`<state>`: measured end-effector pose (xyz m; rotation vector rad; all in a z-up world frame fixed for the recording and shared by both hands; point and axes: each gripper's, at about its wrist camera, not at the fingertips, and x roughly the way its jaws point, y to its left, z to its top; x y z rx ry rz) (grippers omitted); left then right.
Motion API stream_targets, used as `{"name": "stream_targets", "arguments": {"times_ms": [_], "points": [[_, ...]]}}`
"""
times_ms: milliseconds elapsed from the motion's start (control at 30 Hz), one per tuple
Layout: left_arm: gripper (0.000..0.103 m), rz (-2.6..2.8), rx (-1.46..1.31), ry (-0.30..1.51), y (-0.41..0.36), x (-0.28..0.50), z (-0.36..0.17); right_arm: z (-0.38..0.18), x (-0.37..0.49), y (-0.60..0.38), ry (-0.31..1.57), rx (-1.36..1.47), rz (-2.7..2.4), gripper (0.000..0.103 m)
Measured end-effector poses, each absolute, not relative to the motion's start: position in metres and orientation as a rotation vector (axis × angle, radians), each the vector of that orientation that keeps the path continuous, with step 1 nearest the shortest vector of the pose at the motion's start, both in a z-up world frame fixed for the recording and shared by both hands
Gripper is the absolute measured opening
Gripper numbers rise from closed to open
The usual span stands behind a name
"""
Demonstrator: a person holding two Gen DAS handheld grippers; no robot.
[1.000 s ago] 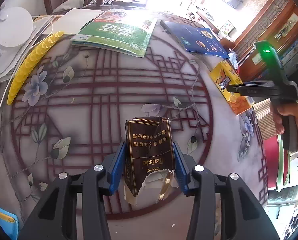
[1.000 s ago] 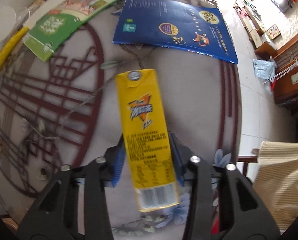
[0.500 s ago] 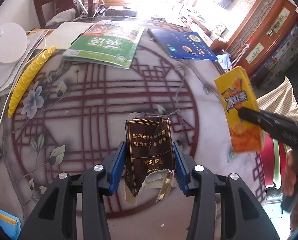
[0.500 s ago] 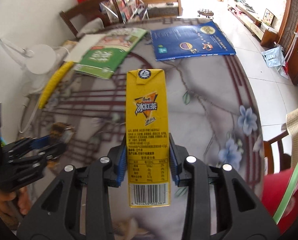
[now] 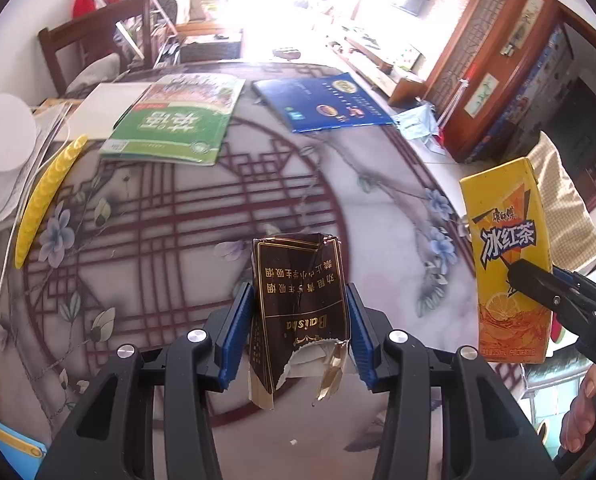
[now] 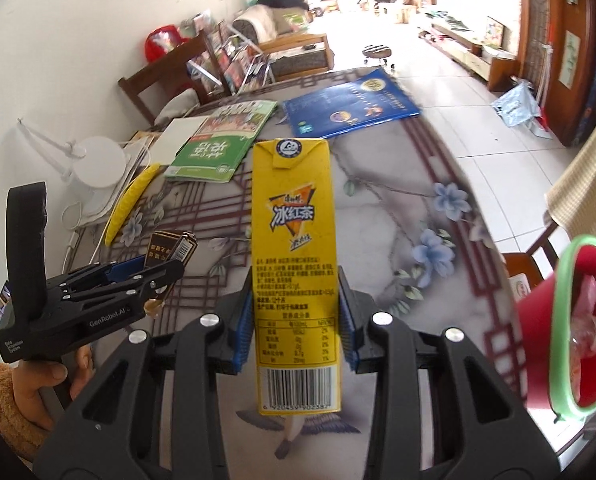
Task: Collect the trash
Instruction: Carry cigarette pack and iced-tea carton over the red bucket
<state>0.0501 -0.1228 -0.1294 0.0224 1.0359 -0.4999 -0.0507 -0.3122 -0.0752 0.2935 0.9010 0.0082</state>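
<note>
At the bottom centre of the left wrist view, the left gripper (image 5: 299, 332) is closed narrowly on a torn dark cigarette pack (image 5: 298, 300), its blue pads pressing both sides and the pack lifted clear of the table (image 5: 377, 216). At the bottom centre of the right wrist view, the right gripper (image 6: 296, 320) clamps a tall yellow iced-tea carton (image 6: 294, 240) the same way, held upright above the table edge. Each gripper shows in the other's view: the carton at the right edge of the left view, the pack at the left of the right view, well apart from each other.

At the right edge of the right wrist view sits a red bin (image 6: 553, 320) with a green rim, some pink waste inside, beside the table and lower than it.

Farther up on the table lie a yellow curved strip (image 5: 46, 196) at the left, a green book (image 5: 174, 124) at upper centre and a blue book (image 5: 321, 104) to its right. A white lamp base (image 5: 2, 136) stands at the far left. Beyond the table are a wooden chair (image 5: 98, 52) and a wooden cabinet (image 5: 489, 48) at the upper right.
</note>
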Motion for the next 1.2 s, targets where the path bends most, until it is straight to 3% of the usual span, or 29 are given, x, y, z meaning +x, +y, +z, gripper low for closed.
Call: {"name": "stream_targets", "arguments": {"times_ms": [1200], "points": [[0.043, -0.623, 0.105, 1.035, -0.251, 0.0, -0.116, -0.069, -0.14, -0.415, 0.805, 0.426, -0.143, 0.035]]}}
